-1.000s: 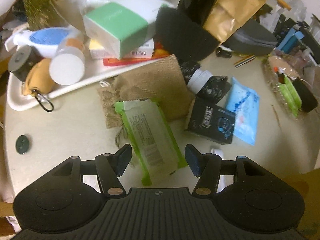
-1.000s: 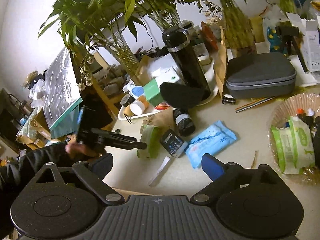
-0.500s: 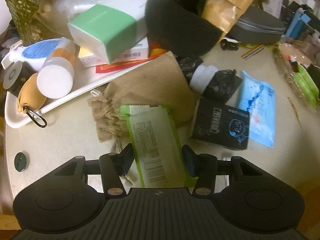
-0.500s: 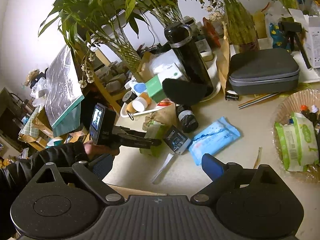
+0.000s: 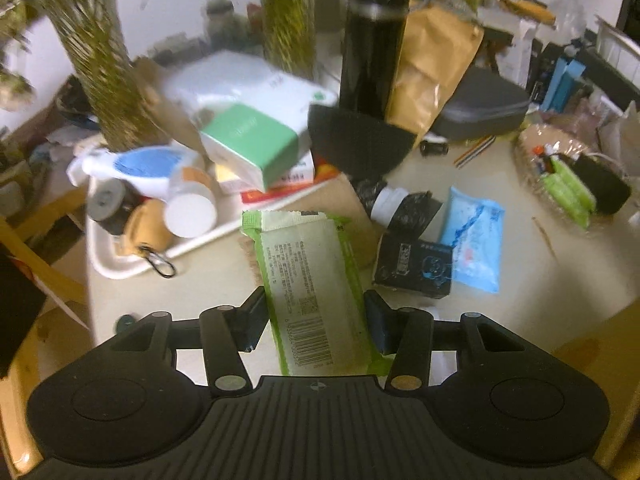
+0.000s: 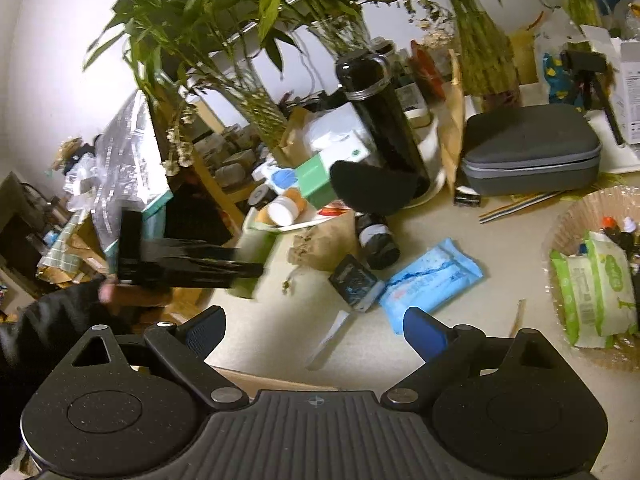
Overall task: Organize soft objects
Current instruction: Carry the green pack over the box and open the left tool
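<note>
My left gripper [image 5: 314, 322] is shut on a green wet-wipe pack [image 5: 308, 280] and holds it lifted off the table; the pack also shows blurred in the right wrist view [image 6: 252, 258] in front of the left gripper [image 6: 256, 270]. A blue wipe pack [image 5: 474, 246] lies on the table to the right, also seen in the right wrist view [image 6: 432, 280]. A burlap pouch [image 6: 320, 246] lies below the lifted pack. My right gripper [image 6: 314, 330] is open and empty above the table's near edge.
A wicker basket [image 6: 576, 216] at the right holds green wipe packs [image 6: 592, 288]. A white tray [image 5: 120, 268] of bottles and boxes, a black flask [image 5: 372, 44], a grey case [image 6: 528, 148], a small black box [image 5: 414, 268] and a black roll [image 6: 376, 240] crowd the table.
My left gripper closed on the green wipe pack and lifted it off the burlap pouch, pulling back and up. The right gripper stayed open and nearly still.
</note>
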The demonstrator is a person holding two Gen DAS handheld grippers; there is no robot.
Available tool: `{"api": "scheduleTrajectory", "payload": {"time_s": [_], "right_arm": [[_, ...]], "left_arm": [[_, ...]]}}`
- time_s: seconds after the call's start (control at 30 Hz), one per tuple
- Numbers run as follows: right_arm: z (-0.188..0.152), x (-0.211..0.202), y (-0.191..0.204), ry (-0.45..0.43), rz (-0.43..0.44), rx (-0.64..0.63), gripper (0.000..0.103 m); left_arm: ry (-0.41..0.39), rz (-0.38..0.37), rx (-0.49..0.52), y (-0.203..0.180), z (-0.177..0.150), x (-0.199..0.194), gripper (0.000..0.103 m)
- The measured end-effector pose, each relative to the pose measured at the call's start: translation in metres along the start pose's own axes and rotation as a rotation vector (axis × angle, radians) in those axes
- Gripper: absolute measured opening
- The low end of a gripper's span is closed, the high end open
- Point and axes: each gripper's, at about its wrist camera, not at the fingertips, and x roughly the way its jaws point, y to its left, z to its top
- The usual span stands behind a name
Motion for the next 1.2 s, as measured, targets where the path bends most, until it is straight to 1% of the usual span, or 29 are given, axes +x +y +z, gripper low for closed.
{"api": "scheduleTrajectory", "payload": {"time_s": [0.07,0.17,0.33,0.47,0.6,0.73,0.83,0.97,1.2], "right_arm": [[0.0,0.0,0.001,-0.008,-0.014,-0.008,0.096],[-0.001,0.001,0.004,-0.012,-0.059,-0.037,0.097],[-0.003,0.003,0.008,-0.008,-0.097,-0.068,0.098],[-0.004,0.002,0.008,-0.011,-0.105,-0.071,0.098],[-0.006,0.003,0.013,-0.01,-0.119,-0.1,0.099],[-0.007,0.004,0.017,-0.003,-0.131,-0.121,0.1],[-0.008,0.004,0.017,-0.003,-0.134,-0.122,0.1],[-0.008,0.004,0.017,-0.007,-0.139,-0.125,0.103],[-0.01,0.007,0.023,0.001,-0.143,-0.158,0.103]], "left_arm": [[-0.018,0.002,-0.003,-0.002,0.001,-0.016,0.049],[-0.044,0.002,-0.01,-0.006,0.001,-0.042,0.049],[-0.079,0.001,0.007,-0.024,-0.001,-0.084,0.049],[-0.087,0.008,0.016,-0.041,-0.008,-0.114,0.049],[-0.08,0.005,0.008,-0.056,-0.02,-0.137,0.049],[-0.075,-0.008,0.005,-0.068,-0.034,-0.154,0.049],[-0.064,-0.035,-0.012,-0.075,-0.047,-0.162,0.049],[-0.042,-0.069,-0.016,-0.083,-0.063,-0.166,0.049],[-0.002,-0.081,-0.044,-0.09,-0.086,-0.168,0.049]]}}
